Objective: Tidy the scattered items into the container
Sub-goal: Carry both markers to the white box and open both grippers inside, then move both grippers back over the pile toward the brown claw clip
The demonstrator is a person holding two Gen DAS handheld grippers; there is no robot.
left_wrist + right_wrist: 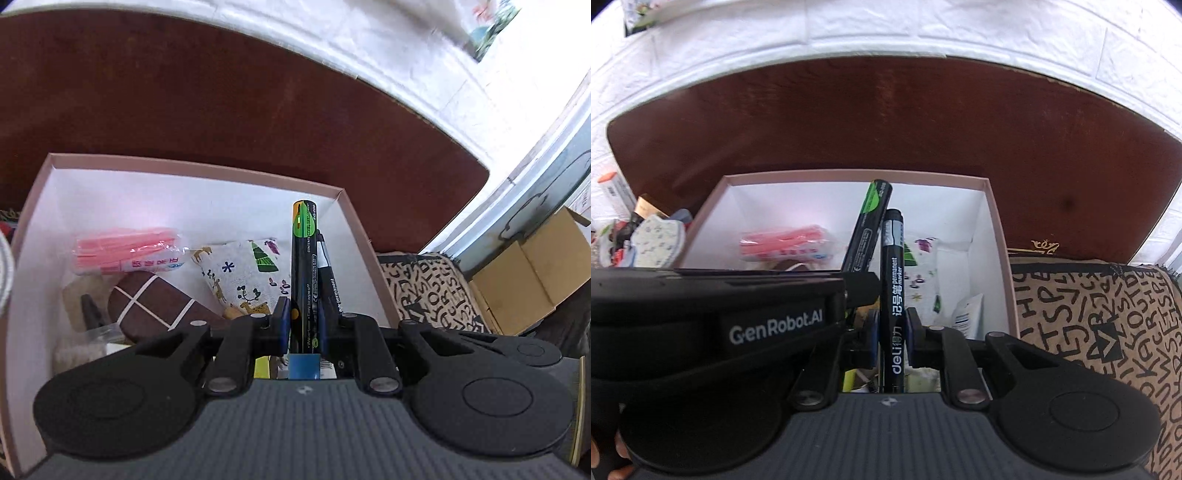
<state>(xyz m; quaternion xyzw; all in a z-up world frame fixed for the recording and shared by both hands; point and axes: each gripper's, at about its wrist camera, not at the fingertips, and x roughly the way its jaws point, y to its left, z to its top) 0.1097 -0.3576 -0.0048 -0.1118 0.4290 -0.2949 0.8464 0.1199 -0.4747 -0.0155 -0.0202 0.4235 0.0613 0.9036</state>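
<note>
My left claw is clamped on the green-labelled marker; my right claw is clamped on the black permanent marker. Both markers are held over the pink box, above the pink packet and printed pouch. Beyond lies the brown worktop.

The black marker carried "deli" in white near its lower end, then Chinese characters, then "permanent marker" up the barrel. Just left of that marker, the other gripper's black body read "GenRobot.AI". On the green-and-black marker, "Easy to wipe off" and "CONTENTS" could be made out; its finer print was too small. Right of the black marker, a tan cloth bore scattered black letters forming no clear words.
</note>
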